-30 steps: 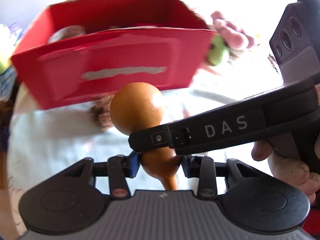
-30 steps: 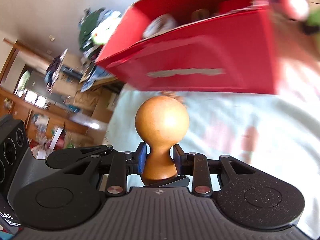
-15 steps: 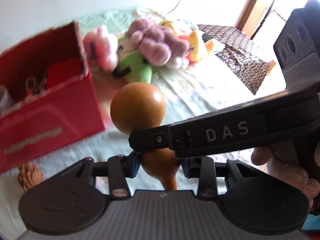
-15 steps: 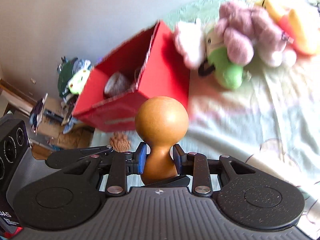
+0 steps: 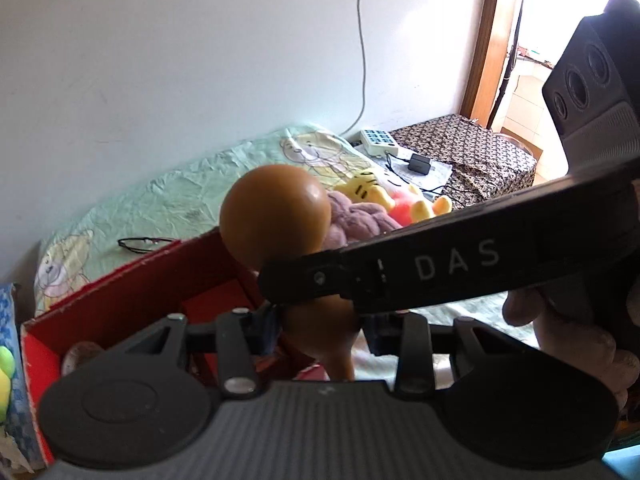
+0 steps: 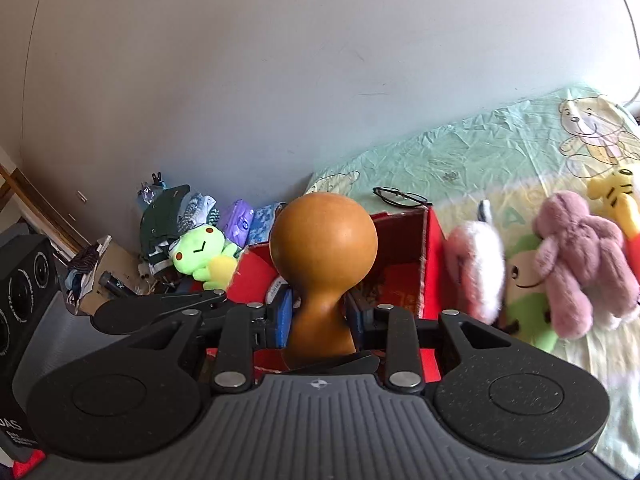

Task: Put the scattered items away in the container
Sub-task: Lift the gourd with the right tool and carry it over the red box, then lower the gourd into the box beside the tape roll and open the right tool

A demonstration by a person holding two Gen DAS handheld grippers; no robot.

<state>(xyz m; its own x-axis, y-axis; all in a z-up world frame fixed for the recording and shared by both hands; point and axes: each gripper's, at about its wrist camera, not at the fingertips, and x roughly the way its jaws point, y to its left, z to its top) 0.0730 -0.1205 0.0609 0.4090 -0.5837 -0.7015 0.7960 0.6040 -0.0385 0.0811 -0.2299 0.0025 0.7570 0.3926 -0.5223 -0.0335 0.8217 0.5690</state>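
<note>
Gripping one brown gourd [image 6: 323,240] by its narrow neck, both tongs [image 6: 318,316], long axis upright, bulb topmost.

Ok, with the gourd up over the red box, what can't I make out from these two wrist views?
- Left wrist: red box floor and contents, mostly hidden by the left hand-held gripper.
- Left wrist: gourd waist, crossed by the right hand-held gripper.
- Right wrist: box interior, blocked by the gourd.
- Right wrist: plush toys, motion-blurred.
- Either view: bed directly below.
</note>
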